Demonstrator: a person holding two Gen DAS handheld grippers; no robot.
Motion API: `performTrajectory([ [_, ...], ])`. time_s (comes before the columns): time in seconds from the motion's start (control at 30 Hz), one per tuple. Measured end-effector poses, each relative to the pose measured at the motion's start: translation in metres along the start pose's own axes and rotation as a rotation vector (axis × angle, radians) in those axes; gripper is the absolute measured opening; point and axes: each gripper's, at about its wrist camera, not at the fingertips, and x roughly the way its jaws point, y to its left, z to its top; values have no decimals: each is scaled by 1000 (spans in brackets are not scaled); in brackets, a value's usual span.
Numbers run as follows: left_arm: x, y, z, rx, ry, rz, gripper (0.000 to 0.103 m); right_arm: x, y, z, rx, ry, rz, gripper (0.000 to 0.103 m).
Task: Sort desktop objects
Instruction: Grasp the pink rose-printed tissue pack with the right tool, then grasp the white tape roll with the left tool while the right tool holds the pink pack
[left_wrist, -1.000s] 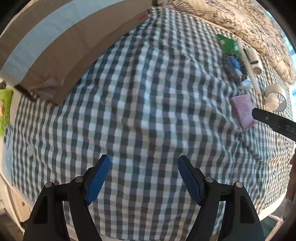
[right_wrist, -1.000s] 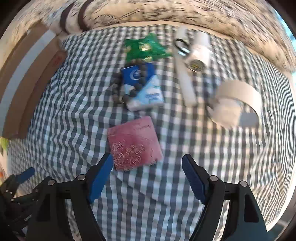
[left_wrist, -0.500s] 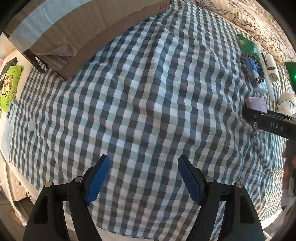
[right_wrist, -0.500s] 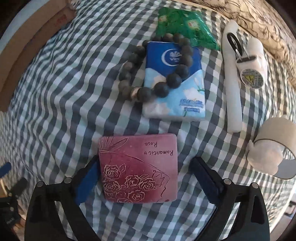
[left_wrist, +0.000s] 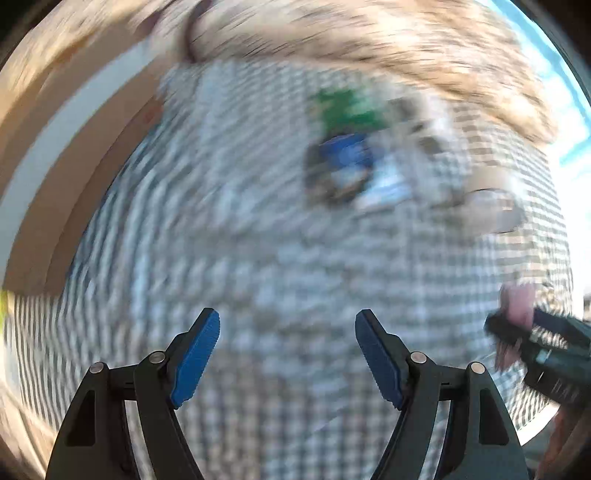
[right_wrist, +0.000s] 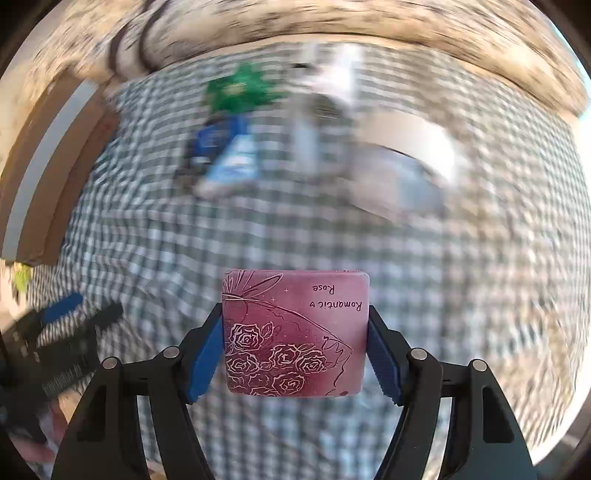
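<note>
My right gripper (right_wrist: 295, 347) is shut on a pink pack printed with roses and "Romantic Rose" (right_wrist: 295, 332) and holds it above the checked cloth (right_wrist: 258, 236). It shows blurred at the right edge of the left wrist view (left_wrist: 517, 306). My left gripper (left_wrist: 288, 354) is open and empty over the cloth (left_wrist: 258, 258). Further back lie a blue tissue pack with a dark bead bracelet (right_wrist: 225, 147), a green packet (right_wrist: 236, 88), white stick-like items (right_wrist: 321, 110) and a roll of tape (right_wrist: 410, 144). Both views are motion-blurred.
A patterned quilt (right_wrist: 332, 26) runs along the far edge of the cloth. A brown cardboard box with a pale blue stripe (right_wrist: 40, 155) lies at the left. The left gripper shows at the lower left of the right wrist view (right_wrist: 62, 332).
My right gripper closed on the pink rose pack and lifted it off the cloth. My left gripper swung round toward the objects; both views are blurred with motion.
</note>
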Motion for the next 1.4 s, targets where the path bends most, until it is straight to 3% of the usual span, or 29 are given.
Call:
performTrajectory([
  [0.1, 4, -54, 31, 168, -70, -43, 79, -7, -50, -14, 127, 5, -6, 71],
  [0.3, 36, -129, 78, 433, -187, 2, 79, -14, -121, -42, 329, -19, -36, 71],
  [0.47, 56, -160, 98, 554, -219, 11, 80, -17, -154, -63, 438, -23, -18, 71],
  [0.57, 58, -174, 108, 595, -220, -31, 91, -9, -163, -73, 498, -16, 6, 71],
  [0.67, 65, -186, 127, 570, -183, -34, 91, -7, -167, -79, 526, -11, 24, 71],
  [0.7, 67, -187, 133, 558, -171, -22, 84, -7, -168, -79, 528, -11, 30, 71],
  [0.8, 76, -180, 153, 436, -106, -60, 10, -8, -169, -77, 527, -19, 37, 71],
  [0.83, 80, -177, 157, 406, -78, -51, 4, -7, -169, -75, 526, -22, 39, 71],
  [1.03, 55, -139, 160, 198, -73, -148, 4, -9, -175, -69, 521, -35, 39, 71],
  [1.17, 53, -124, 157, 163, -47, -135, 4, -12, -179, -67, 519, -39, 39, 71],
  [1.4, -21, -103, 137, 105, -171, -209, 4, -22, -177, -61, 488, -56, 41, 71],
])
